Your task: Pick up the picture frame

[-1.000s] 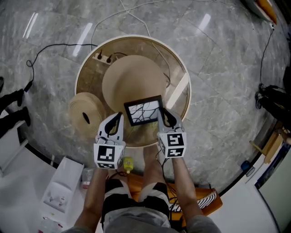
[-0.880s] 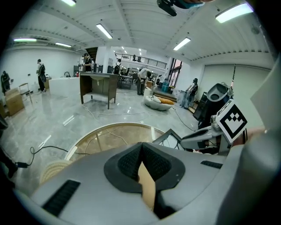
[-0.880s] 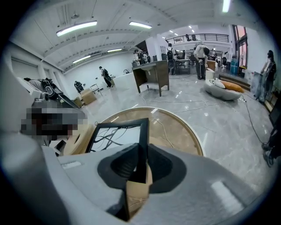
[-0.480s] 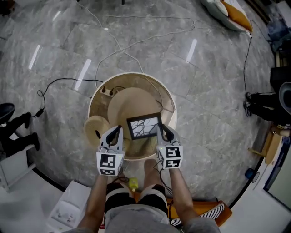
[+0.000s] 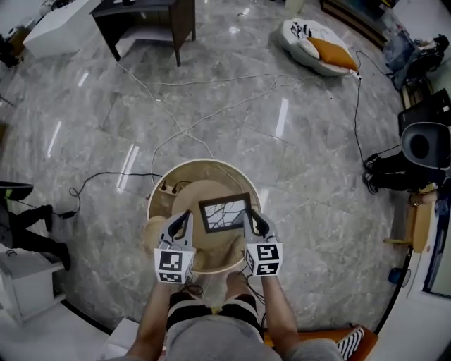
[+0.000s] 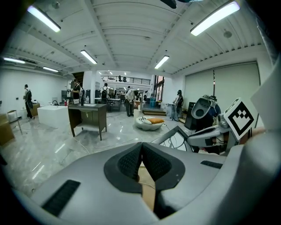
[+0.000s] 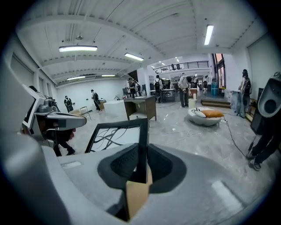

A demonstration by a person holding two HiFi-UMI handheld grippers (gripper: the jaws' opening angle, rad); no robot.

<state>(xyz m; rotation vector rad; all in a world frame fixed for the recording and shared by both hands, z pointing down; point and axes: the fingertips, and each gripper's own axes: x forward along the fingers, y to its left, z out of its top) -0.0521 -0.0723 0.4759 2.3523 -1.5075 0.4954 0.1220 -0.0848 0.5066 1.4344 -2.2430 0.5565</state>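
The picture frame (image 5: 225, 213), black-rimmed with a white print of dark branching lines, hangs tilted above the round table (image 5: 156, 194). My right gripper (image 5: 252, 220) is shut on its right edge. In the right gripper view the frame (image 7: 115, 137) runs off to the left of the jaws, and its black rim stands pinched between the pads of the right gripper (image 7: 142, 161). My left gripper (image 5: 180, 223) hovers left of the frame, apart from it. Its pads meet with nothing between them, as the left gripper view shows (image 6: 141, 154). There the frame (image 6: 174, 136) shows at the right.
On the table stand a tan dome (image 5: 199, 195) and a power strip (image 5: 166, 189); a tan disc (image 5: 149, 230) sits at its left. Cables (image 5: 176, 120) trail over the grey marble floor. A dark desk (image 5: 151, 17) and a cushion (image 5: 318, 44) stand far off, with people behind.
Both grippers and the frame have risen well above the table, which now looks smaller and farther below. The right gripper has kept its hold on the frame.
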